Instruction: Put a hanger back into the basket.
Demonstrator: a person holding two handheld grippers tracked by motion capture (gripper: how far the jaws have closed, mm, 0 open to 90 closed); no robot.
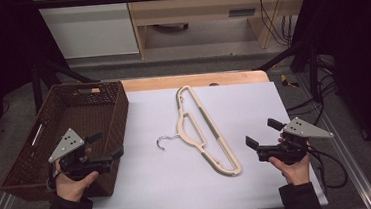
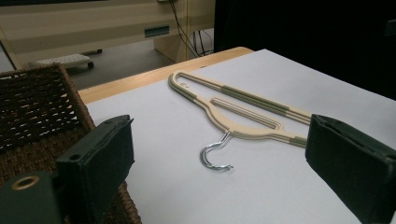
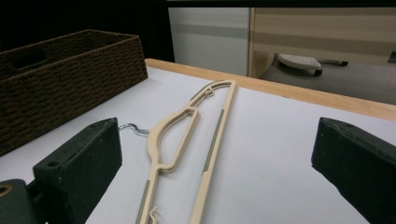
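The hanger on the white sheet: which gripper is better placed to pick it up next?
Probably the right gripper. Its open jaws point at the hanger and sit close to the lower end. The left gripper, also open, hovers over the basket edge, nearer the metal hook.

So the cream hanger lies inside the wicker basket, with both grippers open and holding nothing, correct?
Not quite: the hanger lies on the white sheet beside the basket, as the high view shows. Left gripper and right gripper are open and empty.
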